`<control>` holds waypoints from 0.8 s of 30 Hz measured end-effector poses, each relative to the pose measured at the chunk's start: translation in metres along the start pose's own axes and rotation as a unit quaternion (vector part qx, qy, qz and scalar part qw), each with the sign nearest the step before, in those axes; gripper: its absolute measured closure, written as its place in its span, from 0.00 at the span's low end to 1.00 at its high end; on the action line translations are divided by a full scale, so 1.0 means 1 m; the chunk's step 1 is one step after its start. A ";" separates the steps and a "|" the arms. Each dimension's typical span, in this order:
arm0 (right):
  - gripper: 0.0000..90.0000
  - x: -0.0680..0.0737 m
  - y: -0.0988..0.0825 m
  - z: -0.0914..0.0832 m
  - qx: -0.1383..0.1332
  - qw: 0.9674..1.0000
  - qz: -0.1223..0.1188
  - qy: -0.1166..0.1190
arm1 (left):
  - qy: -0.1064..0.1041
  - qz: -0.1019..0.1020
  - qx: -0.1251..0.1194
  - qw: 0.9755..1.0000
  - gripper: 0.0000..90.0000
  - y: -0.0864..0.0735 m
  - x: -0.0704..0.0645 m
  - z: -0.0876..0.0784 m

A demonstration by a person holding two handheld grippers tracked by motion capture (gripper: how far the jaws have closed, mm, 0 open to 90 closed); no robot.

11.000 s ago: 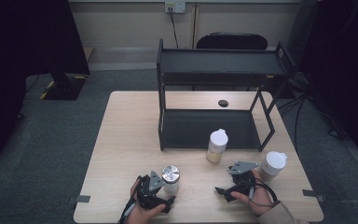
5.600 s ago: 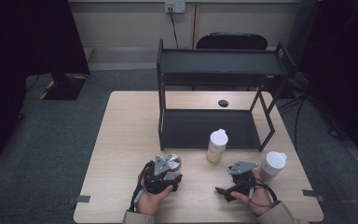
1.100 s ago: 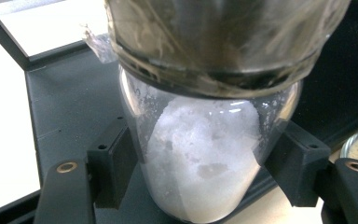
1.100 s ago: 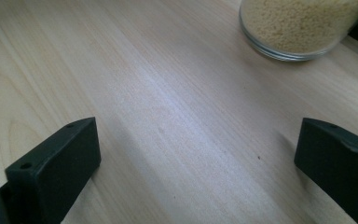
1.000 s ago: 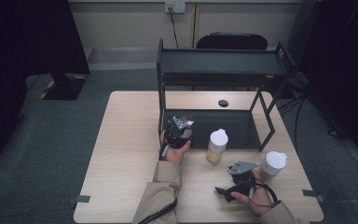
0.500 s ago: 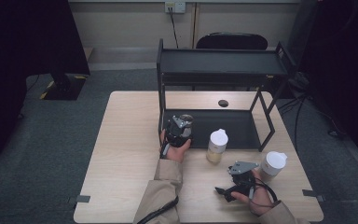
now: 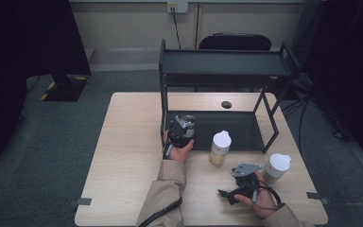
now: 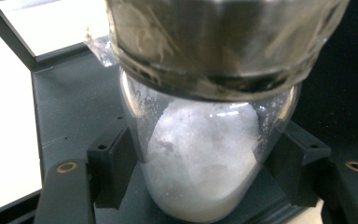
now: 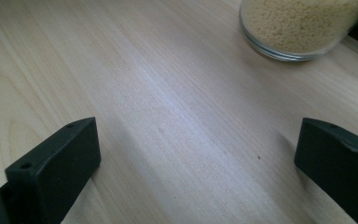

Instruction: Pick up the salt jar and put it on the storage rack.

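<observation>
- While the left tongs (image 7: pixel 185 124) grip a glass jar (image 8: pixel 200 154) of white powder with a taped metal lid, the jar sits at the left front edge of the rack's (image 7: pixel 227 71) lower shelf (image 8: pixel 70 112), and the pads (image 8: pixel 114 165) press on both sides of its belly.
- From the left gripper view the jar's base looks level with or just above the dark shelf; whether it rests there I cannot tell.
- To do this step well, I would lower it straight down until the base sits flat, well inside the shelf's raised lip, and keep it clear of the left upright post (image 7: pixel 162 90).
- The grip is low on a rounded body, so the jar could tip as it meets the shelf; holding it upright and letting go only once it stands matters most.
- Opening the tongs slowly and drawing straight back toward the near edge should avoid dragging the jar out.
- Further right, a jar of yellow grains (image 7: pixel 220 147) with a white lid stands on the table (image 7: pixel 123 156) just in front of the shelf; the left forearm should not brush it.
- The right tongs (image 7: pixel 228 195) lie low over the table with jaws wide and nothing between them.
- Far right, a third white-lidded jar (image 7: pixel 277 166) stands just beside the right hand.
</observation>
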State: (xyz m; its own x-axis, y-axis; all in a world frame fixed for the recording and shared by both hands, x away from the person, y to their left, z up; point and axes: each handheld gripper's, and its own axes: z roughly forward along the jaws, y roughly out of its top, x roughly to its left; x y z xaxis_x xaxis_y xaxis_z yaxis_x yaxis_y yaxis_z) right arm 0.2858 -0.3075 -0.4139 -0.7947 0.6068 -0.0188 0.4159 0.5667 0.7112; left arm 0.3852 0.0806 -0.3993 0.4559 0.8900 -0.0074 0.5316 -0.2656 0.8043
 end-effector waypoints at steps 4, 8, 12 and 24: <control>0.00 0.000 0.000 0.000 0.000 1.000 0.000 0.000 | 0.002 -0.003 0.003 1.000 0.34 0.000 0.000 0.003; 0.00 0.000 0.000 0.000 0.000 1.000 0.000 0.000 | 0.005 -0.004 0.004 1.000 0.34 0.002 0.000 0.004; 0.00 0.000 0.000 0.000 0.000 1.000 0.000 0.000 | 0.008 -0.008 0.003 1.000 0.34 0.003 0.000 0.006; 0.00 0.000 0.000 0.000 0.000 1.000 0.000 0.000 | 0.016 -0.008 0.011 1.000 0.34 0.011 -0.002 0.011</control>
State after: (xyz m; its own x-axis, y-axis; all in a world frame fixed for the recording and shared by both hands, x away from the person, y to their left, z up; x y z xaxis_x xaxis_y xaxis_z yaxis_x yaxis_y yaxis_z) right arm 0.2858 -0.3075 -0.4137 -0.7946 0.6069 -0.0185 0.4165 0.5669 0.7107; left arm 0.3977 0.0717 -0.3969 0.4247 0.9053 -0.0006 0.5547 -0.2597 0.7905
